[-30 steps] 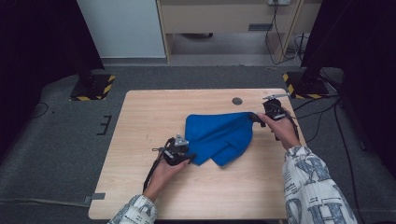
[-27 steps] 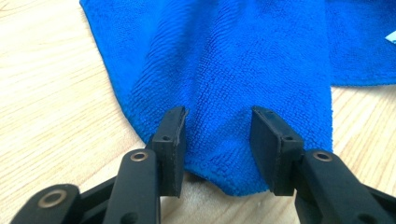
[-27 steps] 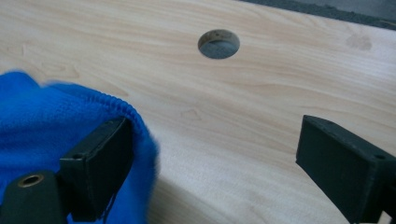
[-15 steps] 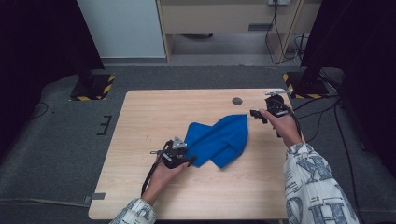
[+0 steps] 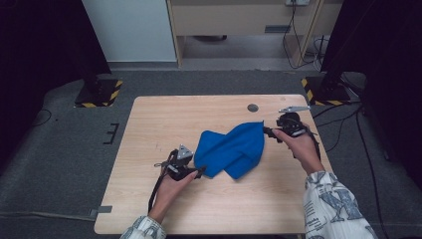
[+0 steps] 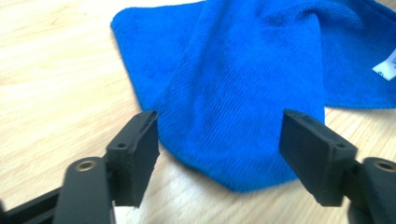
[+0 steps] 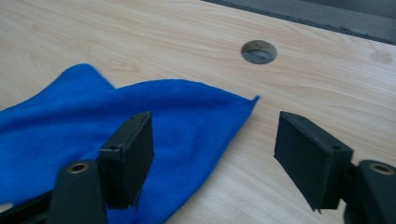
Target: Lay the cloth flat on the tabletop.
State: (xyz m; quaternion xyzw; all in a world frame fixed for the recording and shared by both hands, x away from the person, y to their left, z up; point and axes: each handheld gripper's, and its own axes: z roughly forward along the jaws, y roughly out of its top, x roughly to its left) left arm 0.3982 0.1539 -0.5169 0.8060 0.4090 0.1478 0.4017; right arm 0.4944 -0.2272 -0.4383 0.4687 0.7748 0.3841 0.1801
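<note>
the blue cloth (image 5: 232,151) lies crumpled and partly folded near the middle of the wooden table (image 5: 149,124), flat on the wood, with one corner pointing toward the table's right side. a small white label (image 6: 386,68) shows at one edge in the left gripper view. the left gripper (image 5: 199,172) sits just beside the cloth's near left edge, its jaws wide apart with a fold of cloth lying between them, not pinched. the right gripper (image 5: 268,132) is at the cloth's far right corner, jaws also spread apart; in the right gripper view the corner tip lies on the table between them, free. a round hole (image 5: 253,107) in the table sits beyond that corner.
</note>
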